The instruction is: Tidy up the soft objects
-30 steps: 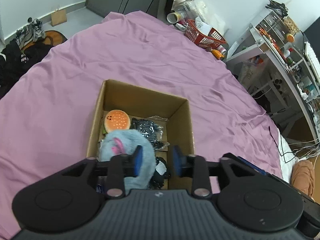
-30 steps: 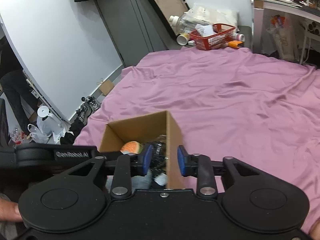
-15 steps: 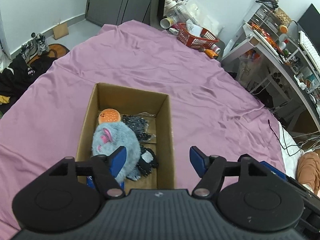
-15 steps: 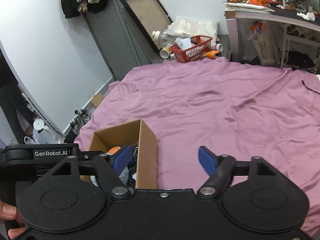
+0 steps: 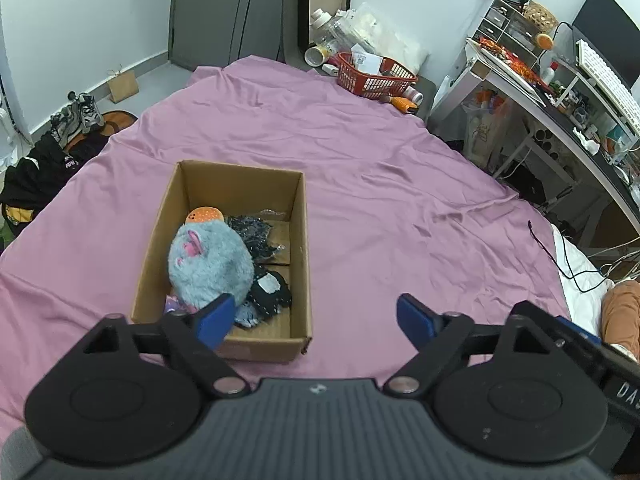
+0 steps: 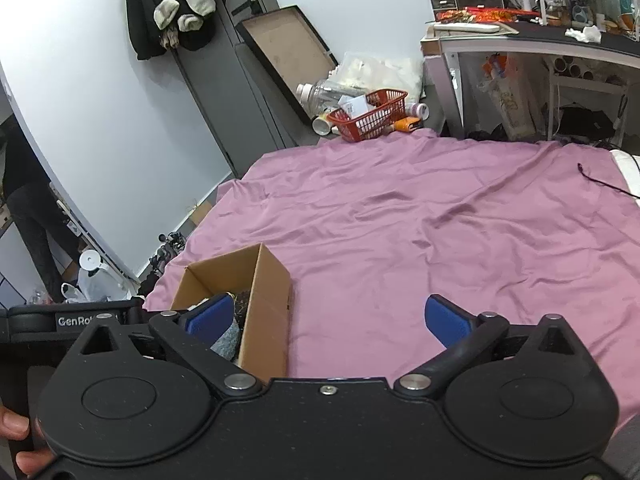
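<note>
- Your left gripper (image 5: 316, 318) hangs above the bed with its blue pads spread wide and nothing between them; the left pad (image 5: 214, 316) overlaps the near end of the cardboard box (image 5: 306, 264) in view, the other sits over bare sheet
- Your right gripper (image 6: 334, 320) is likewise spread wide and empty; one blue fingertip (image 6: 210, 316) shows in front of the box (image 6: 268, 308), the other over the purple sheet (image 6: 420, 220)
- The box stands open on the purple sheet (image 5: 400, 220), toward the left side of the bed
- Inside it the grey-blue plush toy (image 5: 210, 266) lies on top at the near left, a pink mark showing on its fur; only a scrap of that fur (image 6: 226, 340) shows from your right wrist
- Behind the plush, an orange dotted toy (image 5: 204, 213) peeks out against the left wall of the box
- A dark patterned bag (image 5: 254, 234) lies to the right of the plush; a black and white soft item (image 5: 269, 292) lies nearer you
- Beyond the bed's far edge, a red basket (image 5: 374, 80) sits among clutter
</note>
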The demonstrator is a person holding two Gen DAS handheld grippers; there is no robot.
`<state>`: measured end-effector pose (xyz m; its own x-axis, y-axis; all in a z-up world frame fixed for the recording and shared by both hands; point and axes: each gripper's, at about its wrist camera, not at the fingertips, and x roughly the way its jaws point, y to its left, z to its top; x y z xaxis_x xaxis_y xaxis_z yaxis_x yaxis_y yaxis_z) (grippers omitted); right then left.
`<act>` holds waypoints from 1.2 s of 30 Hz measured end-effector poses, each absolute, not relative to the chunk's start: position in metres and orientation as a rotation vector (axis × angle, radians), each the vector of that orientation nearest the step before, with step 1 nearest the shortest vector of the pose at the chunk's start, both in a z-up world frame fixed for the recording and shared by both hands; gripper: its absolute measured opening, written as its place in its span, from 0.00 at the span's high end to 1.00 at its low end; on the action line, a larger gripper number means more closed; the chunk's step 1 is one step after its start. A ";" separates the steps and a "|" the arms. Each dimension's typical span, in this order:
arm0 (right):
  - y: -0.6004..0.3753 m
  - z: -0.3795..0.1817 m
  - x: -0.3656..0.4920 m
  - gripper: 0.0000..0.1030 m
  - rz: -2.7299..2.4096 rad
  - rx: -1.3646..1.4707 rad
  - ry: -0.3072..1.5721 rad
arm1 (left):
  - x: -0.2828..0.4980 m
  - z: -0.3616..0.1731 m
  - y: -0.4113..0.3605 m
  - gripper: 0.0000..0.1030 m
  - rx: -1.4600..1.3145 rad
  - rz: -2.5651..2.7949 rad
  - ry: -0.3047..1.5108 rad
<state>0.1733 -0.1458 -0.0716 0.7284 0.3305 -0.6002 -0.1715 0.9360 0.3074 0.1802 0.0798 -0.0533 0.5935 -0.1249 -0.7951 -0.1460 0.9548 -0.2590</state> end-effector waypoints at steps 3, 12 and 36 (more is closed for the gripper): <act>-0.157 -0.068 0.169 0.00 0.279 0.237 0.694 | 0.174 -0.050 0.071 0.11 -0.306 0.007 0.928; -0.180 -0.059 0.152 0.00 0.225 0.195 0.707 | 0.150 -0.039 0.052 0.03 -0.302 0.001 0.892; -0.188 -0.033 0.086 0.00 0.156 0.090 0.661 | 0.080 -0.010 0.057 0.02 -0.230 -0.023 0.847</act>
<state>0.0864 -0.1882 -0.0331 0.7779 0.1729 -0.6041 -0.1155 0.9844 0.1329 0.0805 0.0567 -0.0098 0.6634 -0.1120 -0.7399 -0.0711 0.9748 -0.2112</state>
